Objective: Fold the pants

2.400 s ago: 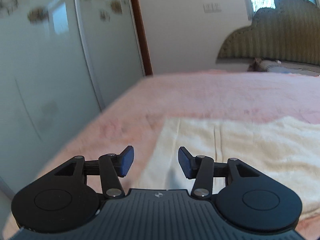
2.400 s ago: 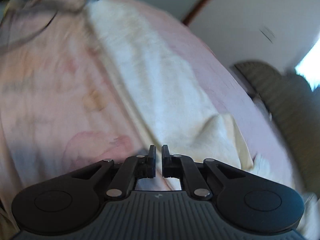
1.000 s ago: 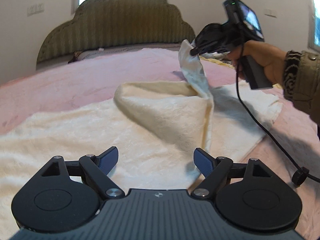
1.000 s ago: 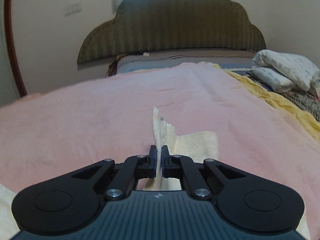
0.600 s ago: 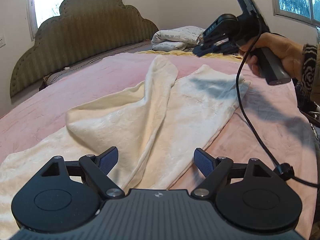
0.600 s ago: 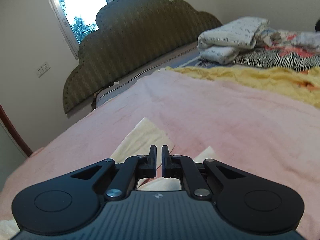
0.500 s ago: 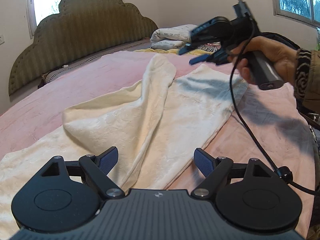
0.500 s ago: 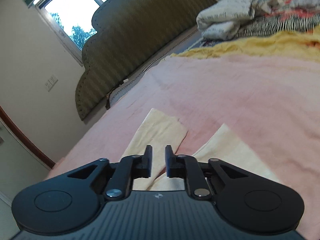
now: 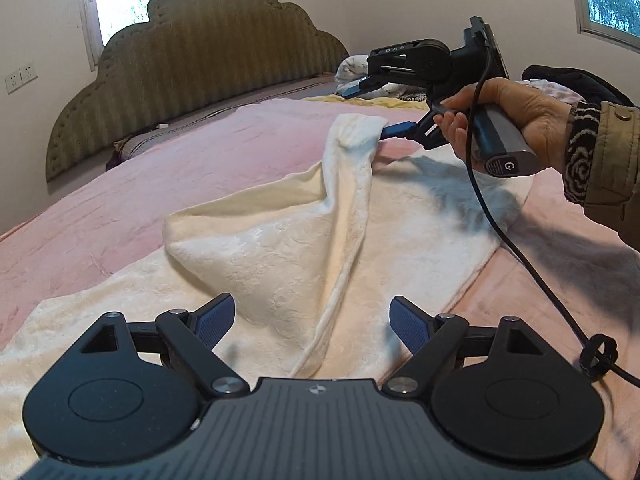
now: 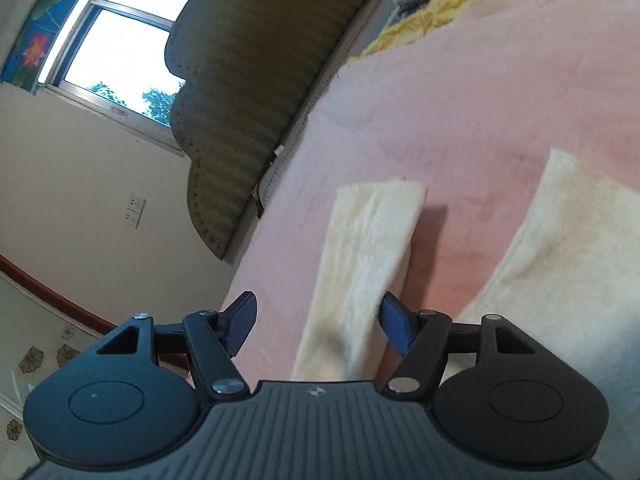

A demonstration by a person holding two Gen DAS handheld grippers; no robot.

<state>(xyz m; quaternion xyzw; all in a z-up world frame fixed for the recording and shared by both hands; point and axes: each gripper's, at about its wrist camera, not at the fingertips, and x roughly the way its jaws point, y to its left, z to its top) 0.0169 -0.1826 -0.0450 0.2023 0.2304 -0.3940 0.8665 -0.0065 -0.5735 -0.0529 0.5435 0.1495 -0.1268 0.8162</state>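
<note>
Cream pants (image 9: 304, 248) with a faint embossed texture lie on a pink blanket (image 9: 120, 208). The headboard (image 9: 192, 52) is olive green with vertical stripes. Both the left gripper (image 9: 312, 320) and right gripper (image 10: 318, 320) are black with blue finger pads (image 10: 394, 322).

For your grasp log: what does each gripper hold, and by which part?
Nothing: the left gripper and right gripper are open, the pants leg end loose between the right's fingers.
</note>
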